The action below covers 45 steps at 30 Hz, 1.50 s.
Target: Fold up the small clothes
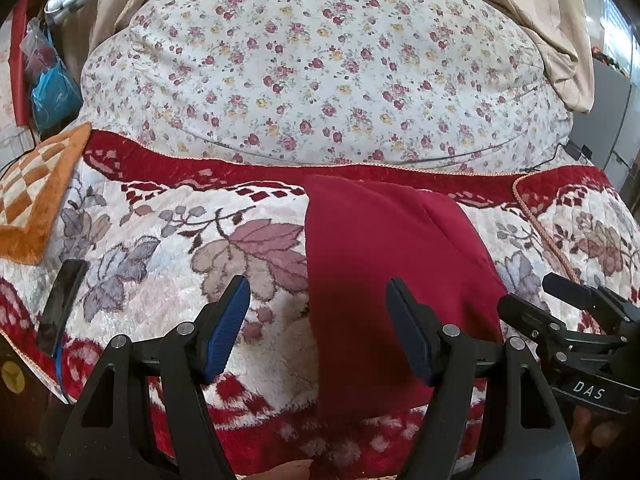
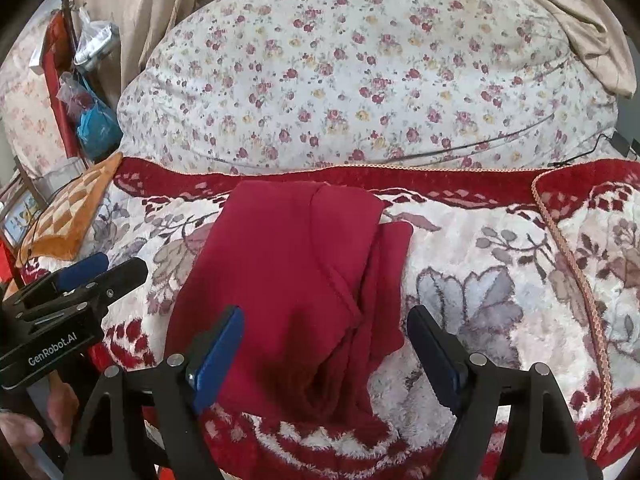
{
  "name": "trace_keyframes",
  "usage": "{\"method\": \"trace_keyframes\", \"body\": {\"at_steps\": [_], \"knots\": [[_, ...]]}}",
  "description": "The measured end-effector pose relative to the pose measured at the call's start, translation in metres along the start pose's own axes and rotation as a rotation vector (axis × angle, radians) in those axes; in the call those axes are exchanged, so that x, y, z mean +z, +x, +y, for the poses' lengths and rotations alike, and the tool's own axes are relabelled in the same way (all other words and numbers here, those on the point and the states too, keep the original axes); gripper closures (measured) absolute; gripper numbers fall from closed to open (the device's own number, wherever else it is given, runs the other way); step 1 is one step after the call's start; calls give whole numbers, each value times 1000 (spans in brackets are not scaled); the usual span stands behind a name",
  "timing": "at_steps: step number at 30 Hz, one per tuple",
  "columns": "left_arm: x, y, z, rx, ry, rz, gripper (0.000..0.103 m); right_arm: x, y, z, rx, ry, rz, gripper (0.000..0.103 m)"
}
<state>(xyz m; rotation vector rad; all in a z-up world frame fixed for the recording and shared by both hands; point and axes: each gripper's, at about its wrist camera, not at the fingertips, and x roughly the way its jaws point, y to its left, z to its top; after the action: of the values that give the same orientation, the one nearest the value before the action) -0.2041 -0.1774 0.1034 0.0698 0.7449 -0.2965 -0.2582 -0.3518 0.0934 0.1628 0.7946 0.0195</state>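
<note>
- Right now both the left gripper (image 1: pixel 318 312) and right gripper (image 2: pixel 326 342) hover spread wide, empty.
- Pinching one layer of the red garment (image 2: pixel 288 264) could unravel it.

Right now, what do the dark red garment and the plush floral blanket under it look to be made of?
Dark red garment: looks like a soft matte knit, perhaps fleece or cotton jersey; it shows no sheen and soft rounded folds. Plush floral blanket: apparently deep-pile synthetic plush; fuzzy tufted fibres show, with a corded edge trim.

Crimson garment (image 2: pixel 288 264); floral red-white blanket (image 2: pixel 480 280)
</note>
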Motion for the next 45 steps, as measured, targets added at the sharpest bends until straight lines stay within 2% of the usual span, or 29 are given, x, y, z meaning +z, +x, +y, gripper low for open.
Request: {"method": "trace_keyframes", "body": {"at_steps": [45], "knots": [[-4,8,2,2,-14,17,32,-3,19,12,-23,-27,59,19]]}}
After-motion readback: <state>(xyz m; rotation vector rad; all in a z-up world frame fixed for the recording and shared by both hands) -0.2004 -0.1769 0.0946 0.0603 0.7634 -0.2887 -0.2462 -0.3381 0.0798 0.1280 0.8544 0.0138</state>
